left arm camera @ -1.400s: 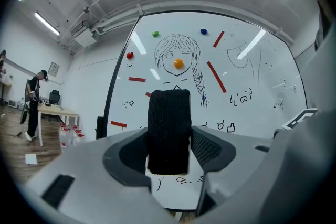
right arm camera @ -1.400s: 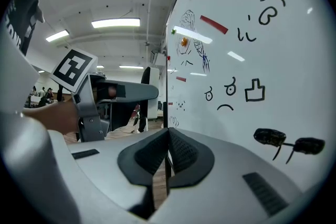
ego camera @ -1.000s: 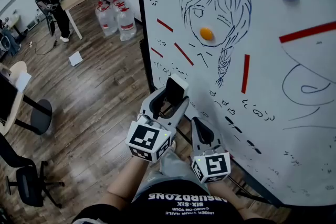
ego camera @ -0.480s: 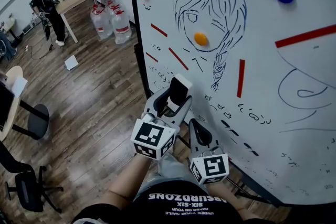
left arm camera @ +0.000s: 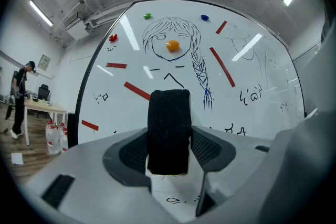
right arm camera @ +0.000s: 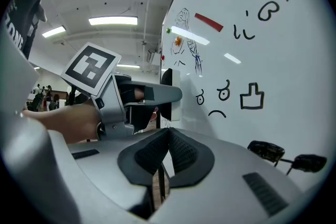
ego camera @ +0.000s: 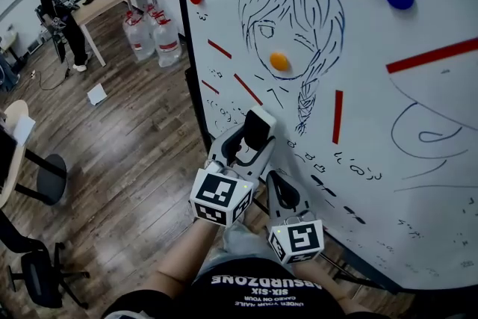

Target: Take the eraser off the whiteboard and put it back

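The eraser point(ego camera: 255, 128), a white block with a black felt face, stands on end, clamped by its sides between the left gripper's point(ego camera: 247, 143) jaws. It sits close against the lower left of the upright whiteboard point(ego camera: 388, 138), below the sketched girl's head point(ego camera: 295, 26); contact cannot be told.

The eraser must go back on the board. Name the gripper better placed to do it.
Left. The left gripper holds the eraser in its jaws, facing the whiteboard. The right gripper is shut on nothing and sits lower.
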Tool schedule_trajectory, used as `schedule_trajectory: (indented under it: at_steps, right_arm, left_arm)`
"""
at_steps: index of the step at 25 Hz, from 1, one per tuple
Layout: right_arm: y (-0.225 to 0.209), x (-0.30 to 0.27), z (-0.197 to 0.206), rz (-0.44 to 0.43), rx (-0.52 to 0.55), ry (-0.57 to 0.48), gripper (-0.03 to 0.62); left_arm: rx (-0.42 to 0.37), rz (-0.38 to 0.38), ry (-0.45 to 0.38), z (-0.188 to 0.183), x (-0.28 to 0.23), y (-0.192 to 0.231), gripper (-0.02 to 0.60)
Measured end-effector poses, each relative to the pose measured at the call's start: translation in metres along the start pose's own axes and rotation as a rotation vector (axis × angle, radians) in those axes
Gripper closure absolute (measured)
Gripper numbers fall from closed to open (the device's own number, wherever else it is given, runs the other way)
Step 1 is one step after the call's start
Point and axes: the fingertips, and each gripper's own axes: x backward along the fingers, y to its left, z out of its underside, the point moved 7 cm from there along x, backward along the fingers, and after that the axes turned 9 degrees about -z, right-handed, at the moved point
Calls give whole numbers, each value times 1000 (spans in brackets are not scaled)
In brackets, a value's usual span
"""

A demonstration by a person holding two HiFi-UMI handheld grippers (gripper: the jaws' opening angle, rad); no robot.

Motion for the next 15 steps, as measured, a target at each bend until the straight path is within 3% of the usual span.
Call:
schedule_trajectory:
  at_steps: [15]
  right_arm:
    - [-2, -4, 0, 6, -1, 3, 595]
  left_arm:
    - [-2, 5, 10, 8, -12, -5, 335]
